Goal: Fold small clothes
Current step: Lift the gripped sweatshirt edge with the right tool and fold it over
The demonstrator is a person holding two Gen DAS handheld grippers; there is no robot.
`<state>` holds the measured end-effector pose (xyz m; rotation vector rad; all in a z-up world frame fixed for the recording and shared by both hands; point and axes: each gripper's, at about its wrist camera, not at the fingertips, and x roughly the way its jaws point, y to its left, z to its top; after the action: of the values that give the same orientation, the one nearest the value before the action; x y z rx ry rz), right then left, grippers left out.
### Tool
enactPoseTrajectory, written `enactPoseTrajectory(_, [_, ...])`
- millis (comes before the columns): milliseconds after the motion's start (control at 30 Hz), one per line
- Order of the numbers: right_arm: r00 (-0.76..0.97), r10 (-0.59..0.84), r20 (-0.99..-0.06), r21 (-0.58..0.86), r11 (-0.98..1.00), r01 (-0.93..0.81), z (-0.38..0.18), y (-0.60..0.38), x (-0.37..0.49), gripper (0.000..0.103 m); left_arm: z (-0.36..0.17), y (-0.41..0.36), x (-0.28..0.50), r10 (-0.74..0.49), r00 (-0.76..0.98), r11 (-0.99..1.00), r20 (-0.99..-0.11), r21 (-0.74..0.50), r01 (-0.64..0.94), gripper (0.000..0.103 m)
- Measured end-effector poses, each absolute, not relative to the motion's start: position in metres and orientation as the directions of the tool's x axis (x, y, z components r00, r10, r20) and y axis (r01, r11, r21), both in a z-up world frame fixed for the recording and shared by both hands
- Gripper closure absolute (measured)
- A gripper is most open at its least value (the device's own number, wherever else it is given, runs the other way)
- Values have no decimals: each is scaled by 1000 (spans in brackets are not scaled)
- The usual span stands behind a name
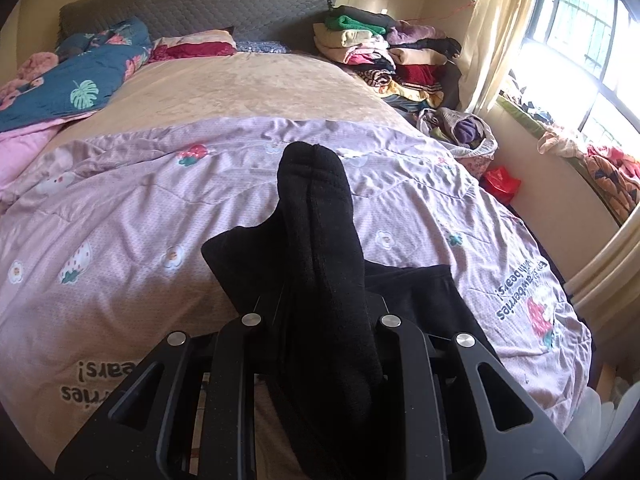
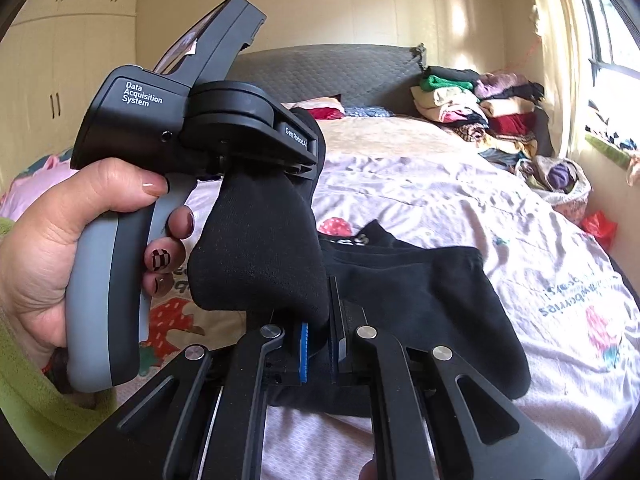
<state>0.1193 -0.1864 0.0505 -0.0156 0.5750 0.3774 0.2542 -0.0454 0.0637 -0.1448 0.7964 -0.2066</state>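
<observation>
A black sock (image 1: 320, 216) hangs lifted over the bed, stretched between both grippers. My left gripper (image 1: 320, 308) is shut on it, and the sock hides the fingertips, with its toe sticking out past them. In the right wrist view a hand holds that left gripper (image 2: 298, 160), which pinches the upper end of the sock (image 2: 260, 256). My right gripper (image 2: 320, 344) is shut on the lower end, between its blue pads. A second black sock (image 2: 432, 300) lies flat on the pink strawberry quilt (image 2: 460, 208), just right of the grippers; it also shows in the left wrist view (image 1: 424, 292).
A tall pile of folded clothes (image 1: 384, 52) sits at the bed's far right corner by the grey headboard (image 1: 200, 4). A blue floral blanket (image 1: 72, 76) lies at far left. A bag of clothes (image 1: 468, 136) and a red bag (image 1: 500, 184) stand beside the bed under the window.
</observation>
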Motion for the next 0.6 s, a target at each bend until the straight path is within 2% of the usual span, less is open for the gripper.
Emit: enactPoseTrajectory(600, [728,343,-593,278,936,-215,22,-251,132,97,36,-116,270,-281,603,960,-747,-213,183,88])
